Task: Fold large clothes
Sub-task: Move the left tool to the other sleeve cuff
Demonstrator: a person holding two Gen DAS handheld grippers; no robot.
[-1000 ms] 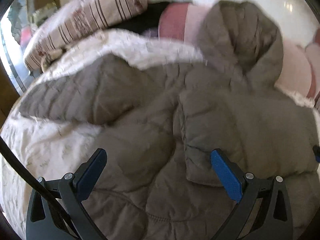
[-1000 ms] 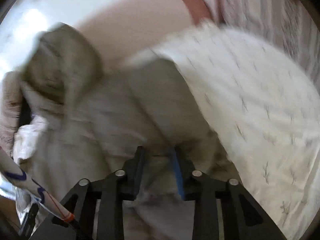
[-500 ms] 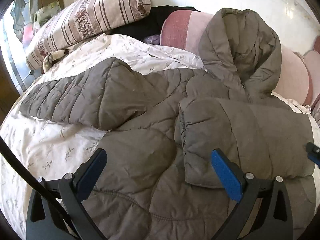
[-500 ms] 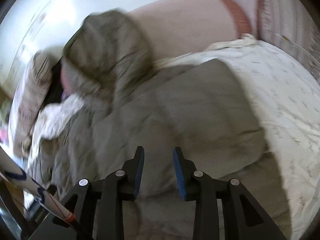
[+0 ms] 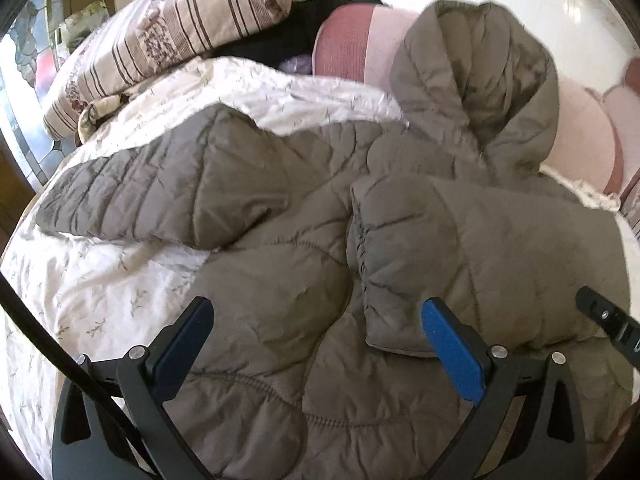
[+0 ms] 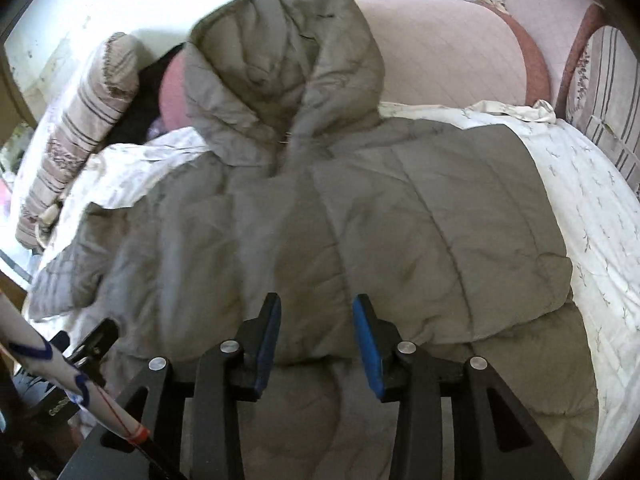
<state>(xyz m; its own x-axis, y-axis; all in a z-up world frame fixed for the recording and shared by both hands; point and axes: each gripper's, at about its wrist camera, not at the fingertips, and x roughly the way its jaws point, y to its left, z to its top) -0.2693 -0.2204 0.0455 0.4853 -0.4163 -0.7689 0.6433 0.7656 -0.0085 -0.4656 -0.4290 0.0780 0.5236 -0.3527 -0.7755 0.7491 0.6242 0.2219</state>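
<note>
A grey-brown quilted hooded jacket (image 6: pixel 360 216) lies spread on the bed (image 6: pixel 592 184), over a white sheet printed with small sprigs. Its hood (image 6: pixel 280 52) points to the head of the bed and leans up against the pink padded headboard (image 6: pixel 448 48). One sleeve (image 5: pixel 168 188) stretches out flat toward the bed's left edge, while the other sleeve (image 5: pixel 472 256) is folded in across the chest, its cuff end lying near the middle of the jacket. A striped pillow (image 5: pixel 168 36) sits at the bed's far left corner, with a dark garment (image 5: pixel 288 36) just beside it against the headboard. The left tongs (image 5: pixel 316 332) hang above the jacket's lower front with their blue-padded jaws wide apart and nothing between them. The right tongs (image 6: pixel 316 336) hang over the folded sleeve, just above its near edge; their jaws have just been opening and stand partly apart, the pads clear of the fabric and gripping nothing.
</note>
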